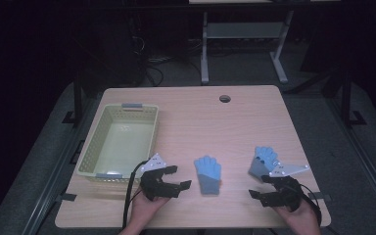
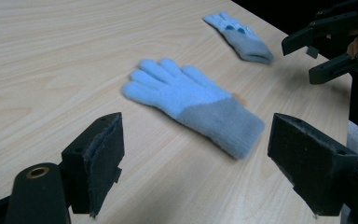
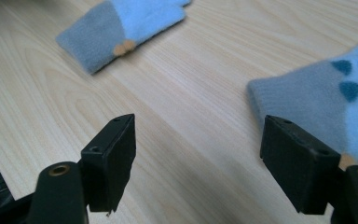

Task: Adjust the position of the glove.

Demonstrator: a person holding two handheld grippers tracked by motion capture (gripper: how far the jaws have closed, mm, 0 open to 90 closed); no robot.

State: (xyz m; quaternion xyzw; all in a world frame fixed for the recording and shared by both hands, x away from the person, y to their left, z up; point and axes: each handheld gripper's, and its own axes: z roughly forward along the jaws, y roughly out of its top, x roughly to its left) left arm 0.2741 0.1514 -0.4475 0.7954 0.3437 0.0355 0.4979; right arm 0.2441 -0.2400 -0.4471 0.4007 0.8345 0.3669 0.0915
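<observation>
Blue knit glove (image 1: 208, 175) lies flat on the surface (image 1: 235, 127) btwn our two grippers, cuff toward us, long axis front-to-back. Left gripper (image 1: 176, 177) is nearer, fingers (image 2: 95, 161) spread, empty. Right gripper (image 1: 258, 187) likewise spread, beside 2nd glove (image 1: 263, 161).

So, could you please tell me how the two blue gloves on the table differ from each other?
The middle glove lies flat with plain light-blue fingers spread, pointing away from the person; the right-hand glove lies angled and partly under the right claw. The right-hand glove shows darker blue patches; the middle glove's upper side shows none. The middle glove sits between the two claws, nearer the left claw than its partner is. Both have light-blue hands and grey cuffs, and neither is gripped.
</observation>
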